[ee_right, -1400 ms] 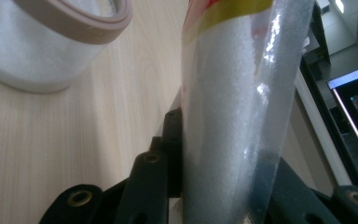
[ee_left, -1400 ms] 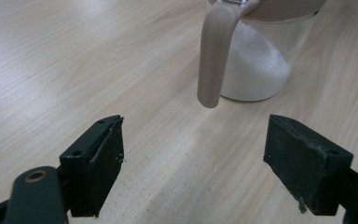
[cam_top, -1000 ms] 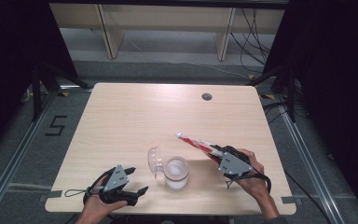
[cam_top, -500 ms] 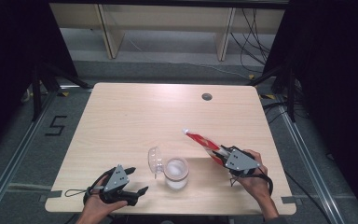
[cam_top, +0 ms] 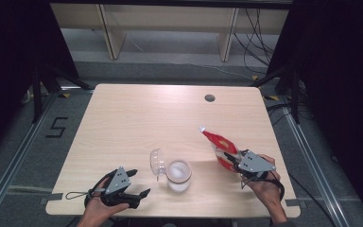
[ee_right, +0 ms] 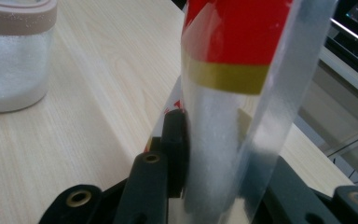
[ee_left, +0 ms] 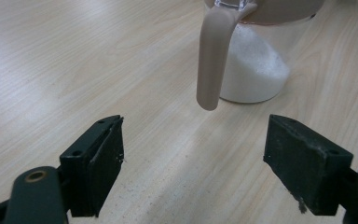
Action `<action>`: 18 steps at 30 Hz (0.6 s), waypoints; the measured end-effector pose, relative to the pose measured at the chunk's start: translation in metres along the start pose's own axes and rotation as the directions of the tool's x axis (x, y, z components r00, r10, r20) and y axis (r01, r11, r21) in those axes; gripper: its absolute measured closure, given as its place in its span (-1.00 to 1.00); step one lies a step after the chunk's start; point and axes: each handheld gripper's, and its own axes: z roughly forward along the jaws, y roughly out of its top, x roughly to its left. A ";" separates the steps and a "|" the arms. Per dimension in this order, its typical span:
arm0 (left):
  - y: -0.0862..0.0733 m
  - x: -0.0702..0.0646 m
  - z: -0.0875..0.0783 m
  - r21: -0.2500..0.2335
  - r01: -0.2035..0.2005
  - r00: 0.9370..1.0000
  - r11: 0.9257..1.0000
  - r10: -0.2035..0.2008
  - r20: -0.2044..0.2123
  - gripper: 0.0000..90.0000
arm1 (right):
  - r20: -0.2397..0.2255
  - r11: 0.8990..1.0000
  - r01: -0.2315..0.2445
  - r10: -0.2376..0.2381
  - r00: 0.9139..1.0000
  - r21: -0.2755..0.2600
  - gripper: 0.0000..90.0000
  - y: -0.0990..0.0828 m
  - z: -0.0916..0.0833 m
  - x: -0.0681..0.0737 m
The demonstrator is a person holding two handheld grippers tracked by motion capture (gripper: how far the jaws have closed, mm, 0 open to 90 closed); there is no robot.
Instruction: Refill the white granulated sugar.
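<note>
High view, table [cam_top: 137, 123]: pale wood, a dark round hole [cam_top: 210, 98] near its far edge.
High view, jar [cam_top: 178, 174]: clear, white grains inside, near the front edge between the two hands; its clear lid [cam_top: 156, 163] is swung open on the left side.
High view, left gripper [cam_top: 133, 183]: low at the front left corner, held in a hand [cam_top: 98, 210]; jaws spread, nothing between them, apart from the jar.
High view, right gripper [cam_top: 229, 157]: at the front right, held in a hand [cam_top: 262, 185]; jaws clamped on the lower end of a pouch [cam_top: 220, 147].
High view, pouch: red and white, tilted, white spout [cam_top: 201, 128] pointing up and away toward the table's middle; to the right of the jar, not touching it.

Left gripper view, jaws: wide apart over bare wood, empty.
Left gripper view, jar [ee_left: 261, 65]: just ahead, white grains heaped at the bottom; a beige strap [ee_left: 213, 56] hangs down its front, its tip clear of the table.

Right gripper view, jaws: narrow, pressed on both sides of the pouch [ee_right: 233, 93].
Right gripper view, pouch: upright between the jaws; clear lower part with white grains, a yellow band, red above.
Right gripper view, jar [ee_right: 14, 51]: at the far left, beige rim, standing on the table, apart from the pouch.
</note>
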 end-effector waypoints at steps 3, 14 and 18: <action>0.000 0.000 0.000 0.000 -0.002 1.000 1.000 0.002 0.001 -0.57 | 0.010 1.000 -0.013 0.013 1.000 -0.001 0.68 -0.003 -0.004 -0.001; 0.001 0.000 0.000 0.007 -0.012 1.000 1.000 0.012 0.000 -0.57 | 0.044 0.997 -0.074 0.074 0.996 0.009 0.64 -0.015 -0.016 -0.006; 0.000 0.000 0.000 0.001 -0.007 1.000 1.000 0.007 0.001 -0.57 | 0.051 0.996 -0.089 0.088 0.995 0.014 0.63 -0.018 -0.020 -0.008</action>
